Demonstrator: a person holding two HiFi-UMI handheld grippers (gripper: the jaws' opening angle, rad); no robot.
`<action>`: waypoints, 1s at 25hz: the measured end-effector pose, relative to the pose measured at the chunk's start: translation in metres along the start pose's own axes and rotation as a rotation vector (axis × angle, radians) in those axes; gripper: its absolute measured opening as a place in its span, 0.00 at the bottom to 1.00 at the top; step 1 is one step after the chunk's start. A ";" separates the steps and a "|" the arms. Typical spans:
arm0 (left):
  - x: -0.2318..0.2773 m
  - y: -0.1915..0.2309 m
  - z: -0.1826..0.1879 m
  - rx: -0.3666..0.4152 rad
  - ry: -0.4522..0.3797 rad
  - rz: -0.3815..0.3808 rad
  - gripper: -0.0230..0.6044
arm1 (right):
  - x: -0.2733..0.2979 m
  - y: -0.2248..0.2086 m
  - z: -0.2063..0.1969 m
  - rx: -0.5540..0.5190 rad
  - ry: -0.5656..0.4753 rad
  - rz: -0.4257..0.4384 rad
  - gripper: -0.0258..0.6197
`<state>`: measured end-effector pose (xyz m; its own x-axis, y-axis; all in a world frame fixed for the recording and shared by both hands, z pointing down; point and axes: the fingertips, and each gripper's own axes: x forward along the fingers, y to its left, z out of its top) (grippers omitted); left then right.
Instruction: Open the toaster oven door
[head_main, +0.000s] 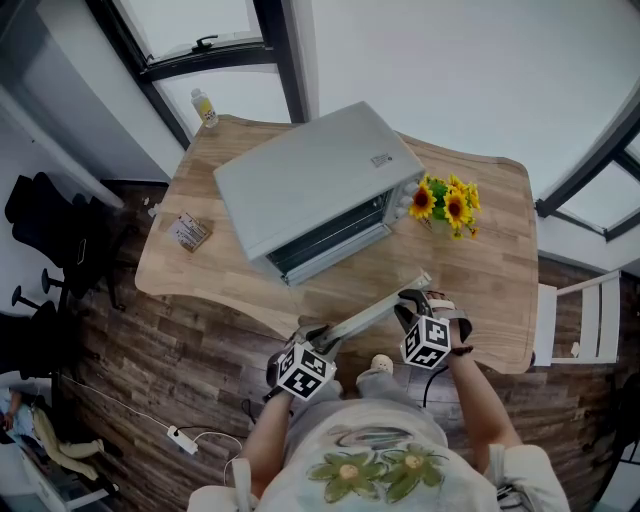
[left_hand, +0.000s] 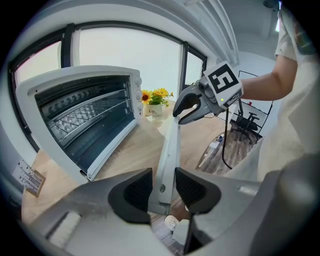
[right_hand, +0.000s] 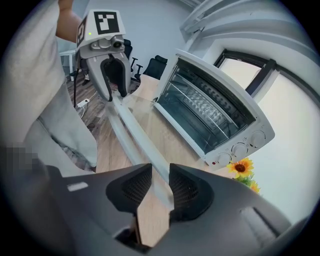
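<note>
1. The toaster oven (head_main: 320, 180) sits mid-table on the wooden table (head_main: 480, 300), its front facing me and angled to my left.
2. The oven door (head_main: 358, 282) is open, swung down and toward me. The door handle (head_main: 375, 312) lies as a pale bar near the table's near edge, well apart from the oven's mouth.
3. My left gripper (head_main: 318, 340) is at the handle's left end. In the left gripper view both fingers (left_hand: 135, 192) are clamped against the bar (left_hand: 170, 150), one pad on each side.
4. My right gripper (head_main: 408, 300) is at the handle's right end. In the right gripper view the bar (right_hand: 130, 130) runs between the pads (right_hand: 187, 190) and they are closed onto it.
5. Each gripper view shows the other gripper at the far end of the same bar: the right one (left_hand: 187, 107) and the left one (right_hand: 114, 80).
6. The oven cavity is exposed, and the wire rack (left_hand: 85, 117) is visible inside. The knobs (right_hand: 240, 147) are on the panel at the side nearest the sunflowers.
7. The sunflowers (head_main: 447, 205) stand just beside the oven's knob end.
8. A small packet (head_main: 188, 232) lies on the table left of the oven.
9. A small bottle (head_main: 205, 108) stands at the far-left corner.
</note>
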<state>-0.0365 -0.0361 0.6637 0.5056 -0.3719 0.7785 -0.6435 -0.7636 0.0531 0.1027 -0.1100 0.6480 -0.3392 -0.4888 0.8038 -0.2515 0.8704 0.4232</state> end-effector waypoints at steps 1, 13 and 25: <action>0.001 0.000 -0.001 0.000 0.002 0.000 0.28 | 0.000 0.001 -0.001 -0.001 0.001 0.003 0.21; 0.010 -0.004 -0.008 -0.002 0.037 -0.002 0.28 | 0.008 0.008 -0.008 -0.004 -0.003 0.037 0.22; 0.023 -0.007 -0.019 -0.014 0.093 -0.003 0.28 | 0.019 0.019 -0.017 -0.002 -0.006 0.084 0.22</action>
<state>-0.0315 -0.0289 0.6929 0.4527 -0.3182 0.8329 -0.6501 -0.7571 0.0641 0.1073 -0.1018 0.6783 -0.3647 -0.4140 0.8341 -0.2201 0.9087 0.3548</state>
